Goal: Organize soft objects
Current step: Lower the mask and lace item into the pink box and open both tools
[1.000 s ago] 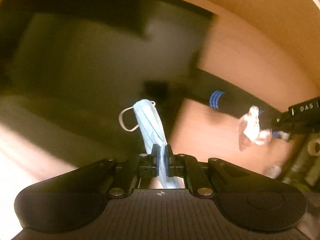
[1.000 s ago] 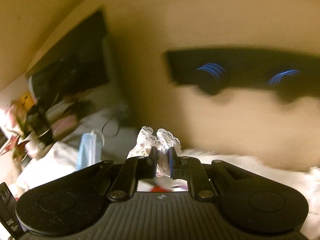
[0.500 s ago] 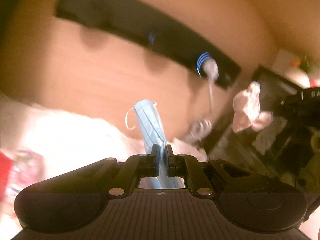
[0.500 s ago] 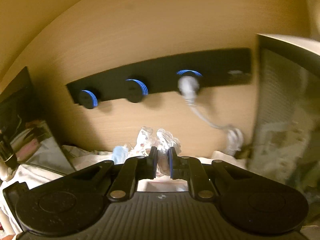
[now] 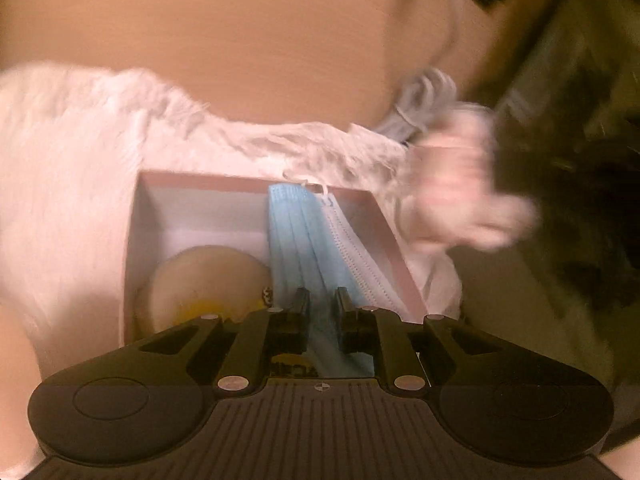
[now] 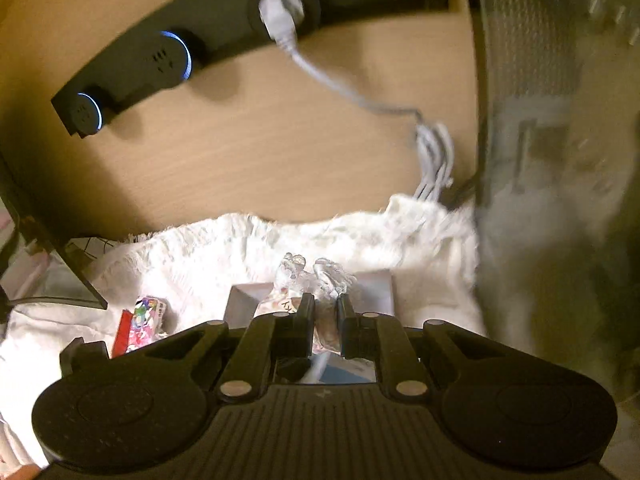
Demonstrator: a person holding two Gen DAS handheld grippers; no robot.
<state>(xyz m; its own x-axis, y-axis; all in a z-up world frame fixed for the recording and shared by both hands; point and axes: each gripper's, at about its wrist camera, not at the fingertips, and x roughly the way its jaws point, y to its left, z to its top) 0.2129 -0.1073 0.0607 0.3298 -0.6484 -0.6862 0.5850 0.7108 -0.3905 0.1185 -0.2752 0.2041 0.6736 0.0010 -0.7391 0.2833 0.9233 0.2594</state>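
The left gripper (image 5: 322,300), jaws just parted, straddles a blue face mask (image 5: 298,240) draped into the pink-rimmed box (image 5: 394,248) beside a beige round pad (image 5: 204,280), while the right gripper (image 6: 325,308) pinches a crinkled clear wrapper (image 6: 316,276) above that box on white fabric (image 6: 240,248).

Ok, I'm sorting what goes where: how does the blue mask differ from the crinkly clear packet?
The blue mask is flat, pleated and opaque; the clear packet is crumpled and see-through. The mask lies stretched out in the pink box, between the left tool's jaws, which have just been opening; the packet stands pinched in the shut right tool. Both are at the box.
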